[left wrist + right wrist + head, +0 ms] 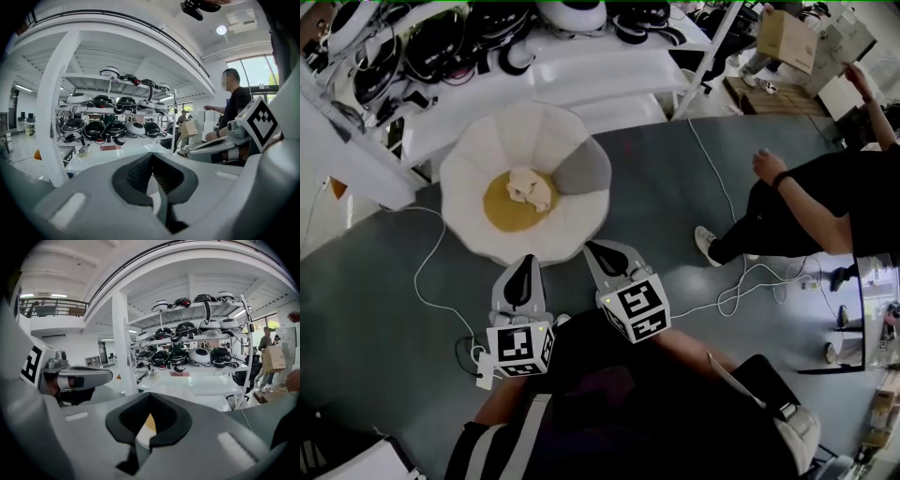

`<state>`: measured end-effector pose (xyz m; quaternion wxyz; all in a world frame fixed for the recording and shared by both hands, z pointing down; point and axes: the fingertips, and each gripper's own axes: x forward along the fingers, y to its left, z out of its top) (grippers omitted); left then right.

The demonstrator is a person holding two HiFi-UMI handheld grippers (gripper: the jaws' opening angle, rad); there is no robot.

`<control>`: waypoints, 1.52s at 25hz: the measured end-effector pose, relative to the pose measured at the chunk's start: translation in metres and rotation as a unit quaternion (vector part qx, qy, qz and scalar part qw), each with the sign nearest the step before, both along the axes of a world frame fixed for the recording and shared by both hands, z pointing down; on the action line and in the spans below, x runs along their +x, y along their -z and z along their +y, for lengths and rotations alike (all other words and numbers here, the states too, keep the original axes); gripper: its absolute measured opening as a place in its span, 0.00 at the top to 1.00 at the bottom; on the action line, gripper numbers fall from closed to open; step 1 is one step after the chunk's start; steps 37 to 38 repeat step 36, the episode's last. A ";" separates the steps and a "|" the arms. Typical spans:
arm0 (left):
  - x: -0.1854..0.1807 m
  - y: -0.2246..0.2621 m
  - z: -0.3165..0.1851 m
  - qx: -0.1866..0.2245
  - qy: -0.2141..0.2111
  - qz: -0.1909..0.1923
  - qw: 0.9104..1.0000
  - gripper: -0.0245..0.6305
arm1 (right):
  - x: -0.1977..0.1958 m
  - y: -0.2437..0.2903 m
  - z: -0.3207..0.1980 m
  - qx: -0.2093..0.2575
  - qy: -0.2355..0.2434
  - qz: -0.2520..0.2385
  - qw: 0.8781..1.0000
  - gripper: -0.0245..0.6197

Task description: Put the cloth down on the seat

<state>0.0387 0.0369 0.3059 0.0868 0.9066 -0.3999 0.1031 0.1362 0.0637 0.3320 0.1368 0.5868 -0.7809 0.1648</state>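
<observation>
A crumpled cream cloth [531,187] lies on the yellow seat [508,208] of a white petal-shaped chair [469,159], next to a grey cushion [583,170]. Both grippers hover side by side just in front of the chair, off the cloth. In the head view my left gripper [525,263] is shut and holds nothing. My right gripper [598,248] is likewise shut and empty. In the left gripper view my left gripper [152,159] shows its jaws together. In the right gripper view my right gripper [150,397] is closed, with a sliver of the yellow seat [149,423] behind it.
White shelving [581,56] loaded with helmets [441,42] stands right behind the chair. A white cable [427,281] snakes over the grey floor on both sides. A person in black [825,206] stands at the right; another carries a cardboard box [787,39] farther back.
</observation>
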 end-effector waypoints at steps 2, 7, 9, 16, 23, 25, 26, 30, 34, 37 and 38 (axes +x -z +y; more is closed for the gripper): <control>0.001 0.004 -0.001 0.005 -0.008 0.002 1.000 0.96 | -0.001 0.002 0.002 0.001 -0.005 0.003 1.000 0.96; 0.000 0.006 -0.003 0.009 -0.020 0.007 1.000 0.96 | -0.005 0.007 0.002 0.007 -0.012 0.007 1.000 0.96; -0.001 0.007 -0.005 0.009 -0.021 0.009 1.000 0.96 | -0.006 0.008 0.001 0.010 -0.012 0.009 1.000 0.96; 0.002 0.004 -0.003 0.003 -0.025 0.009 1.000 0.96 | -0.007 0.008 0.003 0.007 -0.015 0.011 1.000 0.96; 0.009 0.010 -0.010 0.012 -0.029 0.010 0.999 0.96 | -0.001 0.009 -0.002 0.011 -0.015 0.011 1.000 0.96; 0.011 0.011 -0.009 0.012 -0.030 0.009 0.999 0.96 | 0.001 0.009 -0.001 0.011 -0.015 0.009 1.000 0.96; 0.012 0.011 -0.009 0.012 -0.031 0.009 0.999 0.96 | 0.002 0.009 0.000 0.011 -0.016 0.009 1.000 0.96; 0.016 0.013 -0.009 0.014 -0.033 0.011 0.999 0.96 | 0.007 0.011 0.001 0.010 -0.020 0.007 1.000 0.96; 0.020 0.014 -0.009 0.015 -0.031 0.014 0.999 0.96 | 0.012 0.011 0.001 0.012 -0.022 0.011 1.000 0.96; 0.021 0.014 -0.007 0.014 -0.030 0.015 0.999 0.96 | 0.013 0.010 0.004 0.010 -0.022 0.010 1.000 0.96; 0.021 0.014 -0.007 0.014 -0.030 0.015 0.999 0.96 | 0.013 0.010 0.004 0.010 -0.022 0.010 1.000 0.96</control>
